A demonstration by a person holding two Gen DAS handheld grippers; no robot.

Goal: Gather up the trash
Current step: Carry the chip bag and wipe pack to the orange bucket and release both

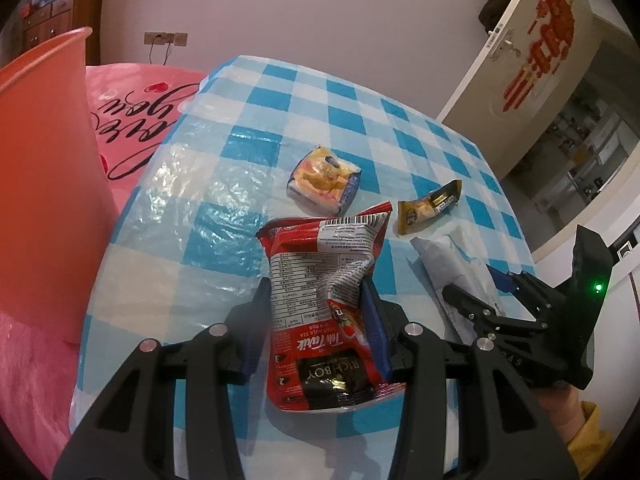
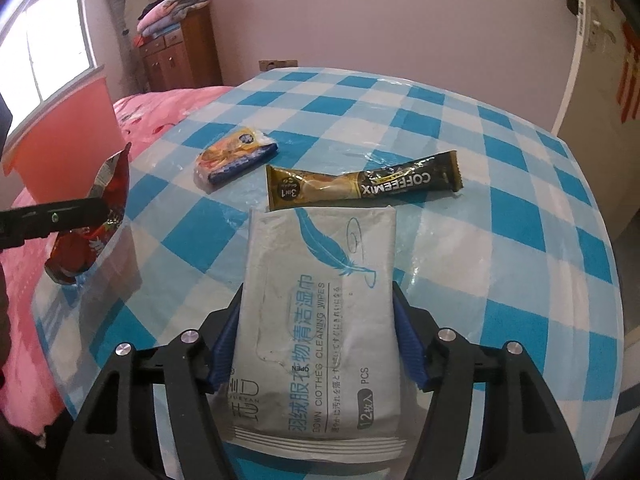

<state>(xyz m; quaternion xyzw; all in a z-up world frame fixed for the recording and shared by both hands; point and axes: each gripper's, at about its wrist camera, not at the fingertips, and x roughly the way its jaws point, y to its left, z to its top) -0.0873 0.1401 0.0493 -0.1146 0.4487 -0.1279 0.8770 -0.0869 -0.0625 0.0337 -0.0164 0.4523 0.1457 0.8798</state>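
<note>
Left tongs (image 1: 316,308) are clamped on the red milk tea packet (image 1: 320,292); the orange bin (image 1: 44,184) stands at ten o'clock. Right tongs (image 2: 316,336) flank the wipes pack (image 2: 316,320) on the checked surface (image 2: 500,216), its long axis running twelve to six

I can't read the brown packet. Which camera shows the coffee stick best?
The right wrist view: the coffee stick lies flat and close, with its label readable. In the left wrist view it looks small and crumpled beyond the red packet.

right tool (image 2: 316,334) gripping wipes pack (image 2: 320,320), checked table (image 2: 500,240)
</note>
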